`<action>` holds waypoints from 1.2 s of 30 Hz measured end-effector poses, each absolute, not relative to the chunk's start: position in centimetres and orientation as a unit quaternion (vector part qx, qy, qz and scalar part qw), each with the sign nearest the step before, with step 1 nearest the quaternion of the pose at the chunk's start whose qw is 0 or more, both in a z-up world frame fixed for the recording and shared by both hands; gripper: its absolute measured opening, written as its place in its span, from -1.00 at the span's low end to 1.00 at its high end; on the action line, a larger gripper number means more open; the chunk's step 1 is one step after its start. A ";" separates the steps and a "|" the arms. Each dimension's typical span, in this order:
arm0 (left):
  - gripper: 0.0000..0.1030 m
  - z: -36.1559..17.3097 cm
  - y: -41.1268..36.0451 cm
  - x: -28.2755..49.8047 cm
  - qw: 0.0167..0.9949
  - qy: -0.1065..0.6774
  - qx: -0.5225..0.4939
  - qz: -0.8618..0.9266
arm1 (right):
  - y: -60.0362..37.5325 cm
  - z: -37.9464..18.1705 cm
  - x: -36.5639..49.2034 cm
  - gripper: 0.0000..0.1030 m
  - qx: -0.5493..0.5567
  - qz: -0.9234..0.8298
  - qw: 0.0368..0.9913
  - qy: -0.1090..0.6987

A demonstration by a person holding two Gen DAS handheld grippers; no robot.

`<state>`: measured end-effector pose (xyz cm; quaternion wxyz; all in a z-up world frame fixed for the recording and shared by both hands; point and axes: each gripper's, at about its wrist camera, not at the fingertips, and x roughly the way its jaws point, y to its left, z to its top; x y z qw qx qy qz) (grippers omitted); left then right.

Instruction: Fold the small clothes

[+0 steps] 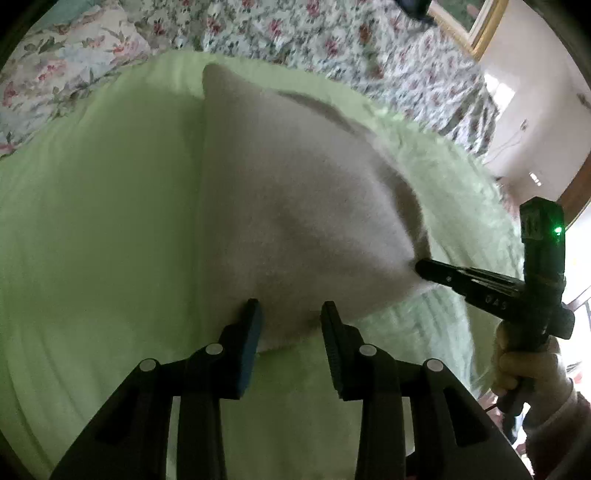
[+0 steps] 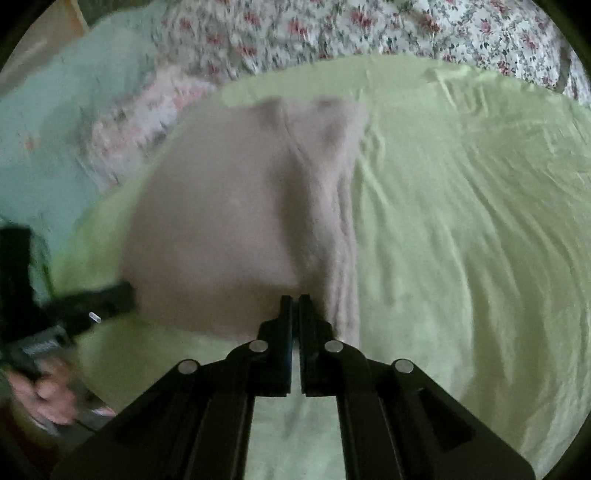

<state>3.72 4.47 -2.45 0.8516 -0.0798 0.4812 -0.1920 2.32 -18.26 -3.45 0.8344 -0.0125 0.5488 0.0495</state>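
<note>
A small beige garment (image 1: 295, 206) lies on a light green sheet (image 1: 92, 221); it also shows in the right wrist view (image 2: 229, 221). My left gripper (image 1: 291, 314) is open, its fingers straddling the garment's near edge. My right gripper (image 2: 294, 301) is shut on the garment's near edge, beside a bunched fold (image 2: 343, 258). In the left wrist view the right gripper (image 1: 421, 266) pinches the garment's right corner. In the right wrist view the left gripper (image 2: 125, 291) sits blurred at the garment's left edge.
A floral bedspread (image 1: 295, 33) lies beyond the green sheet (image 2: 461, 221). A pale teal cloth (image 2: 74, 110) is at the left. A gold-framed picture (image 1: 476, 29) and white wall are at the far right.
</note>
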 end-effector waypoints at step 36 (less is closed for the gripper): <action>0.39 1.6 6.9 -3.6 0.878 0.459 -0.052 -0.121 | -19.2 1.7 -5.5 -0.02 0.042 0.048 0.842 0.535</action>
